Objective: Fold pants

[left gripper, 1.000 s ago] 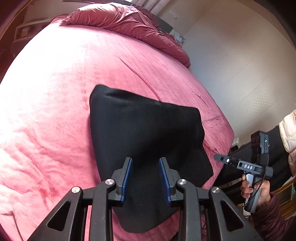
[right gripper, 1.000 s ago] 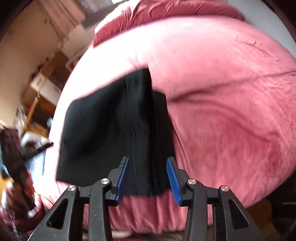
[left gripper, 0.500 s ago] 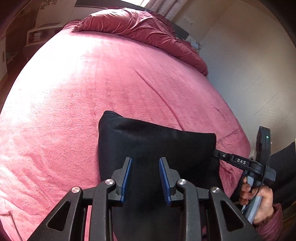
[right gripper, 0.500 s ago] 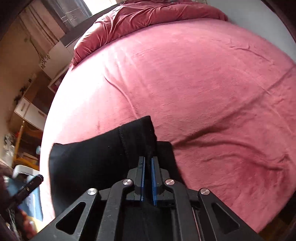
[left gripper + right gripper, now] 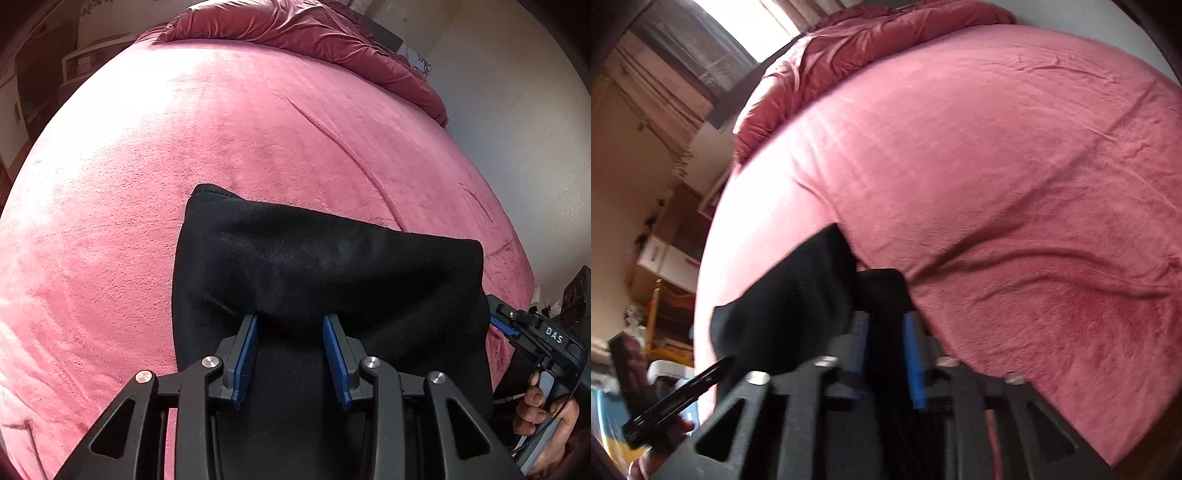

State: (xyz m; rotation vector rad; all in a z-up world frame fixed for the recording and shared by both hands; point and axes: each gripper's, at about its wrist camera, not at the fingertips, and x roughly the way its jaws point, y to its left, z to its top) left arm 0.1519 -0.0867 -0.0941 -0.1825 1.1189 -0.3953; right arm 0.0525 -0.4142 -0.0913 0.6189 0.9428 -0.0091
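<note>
The black pants (image 5: 325, 273) lie folded on the pink bed cover (image 5: 184, 147) near its front edge. My left gripper (image 5: 290, 328) is open, its blue pads on either side of a raised fold of the cloth. In the right wrist view the pants (image 5: 798, 302) lie at lower left, blurred. My right gripper (image 5: 886, 328) has its blue pads parted with black cloth lying between them. The right gripper also shows in the left wrist view (image 5: 506, 325) at the pants' right edge.
A bunched dark red duvet (image 5: 314, 29) lies at the head of the bed. A light wall (image 5: 517, 110) runs along the right side. Wooden furniture and drawers (image 5: 665, 258) stand on the left. The bed's front edge is close below the grippers.
My right gripper has gone from shut on the pants to parted and has swung, blurring its view. My left gripper has moved lower and closer over the pants, still open.
</note>
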